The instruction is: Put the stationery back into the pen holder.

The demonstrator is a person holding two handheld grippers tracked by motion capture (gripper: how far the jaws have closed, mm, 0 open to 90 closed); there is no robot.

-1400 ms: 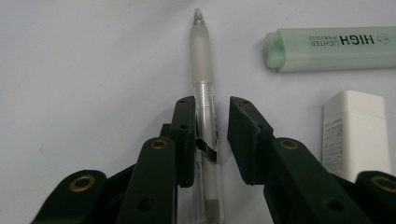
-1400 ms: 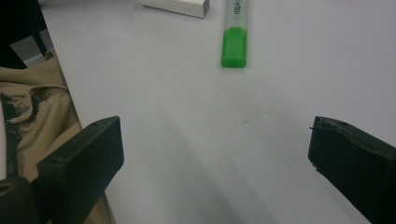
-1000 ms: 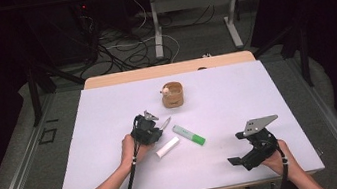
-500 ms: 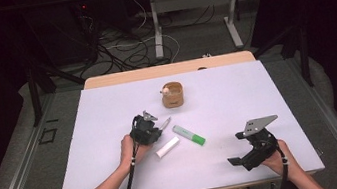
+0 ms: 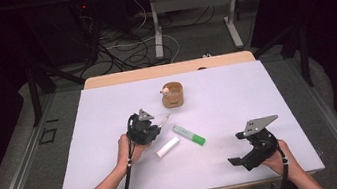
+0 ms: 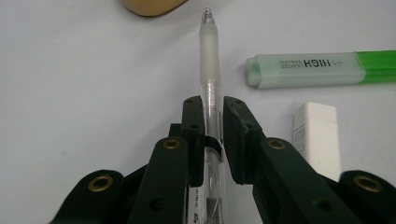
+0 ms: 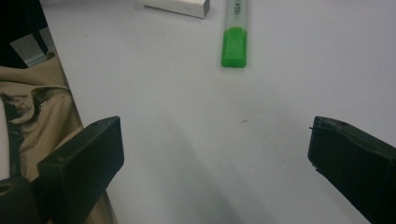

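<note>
My left gripper (image 6: 213, 105) is shut on a clear plastic pen (image 6: 208, 56), gripping its barrel just behind the frosted grip. The pen's tip points toward a round wooden cup (image 6: 152, 4). In the high view the left gripper (image 5: 157, 128) sits left of centre on the white table, with the pen (image 5: 164, 121) sticking out toward the cup (image 5: 172, 95). A green highlighter (image 6: 317, 69) and a white eraser (image 6: 316, 135) lie just to the pen's right. My right gripper (image 7: 215, 158) stands open with nothing between its fingers, low over the table at the near right (image 5: 235, 148).
The highlighter (image 5: 188, 135) and eraser (image 5: 167, 147) lie side by side in the table's middle. The right gripper view has the highlighter's green cap (image 7: 234, 37) ahead and the table's near edge with tan cloth (image 7: 32, 107) at left. A wooden strip (image 5: 168, 69) borders the far edge.
</note>
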